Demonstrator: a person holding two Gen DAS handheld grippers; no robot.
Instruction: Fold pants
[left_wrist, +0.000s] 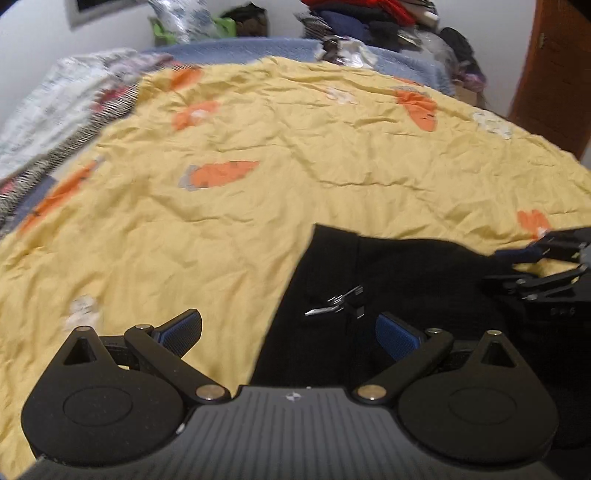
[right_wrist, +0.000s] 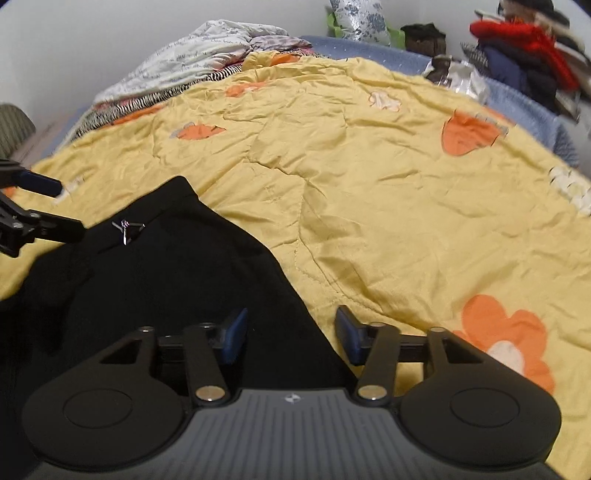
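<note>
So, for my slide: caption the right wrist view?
Right gripper open over black pants' edge on yellow quilt.

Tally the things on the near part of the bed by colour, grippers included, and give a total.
Black: 1, the pants, with a silver emblem.
Yellow: 1, the quilt with orange carrots and flowers.
Black with blue pads: 2, the left gripper and the right gripper.
Total: 4.

left gripper (left_wrist: 289, 334) | black linkages | blue ribbed pads | silver rivets
</note>
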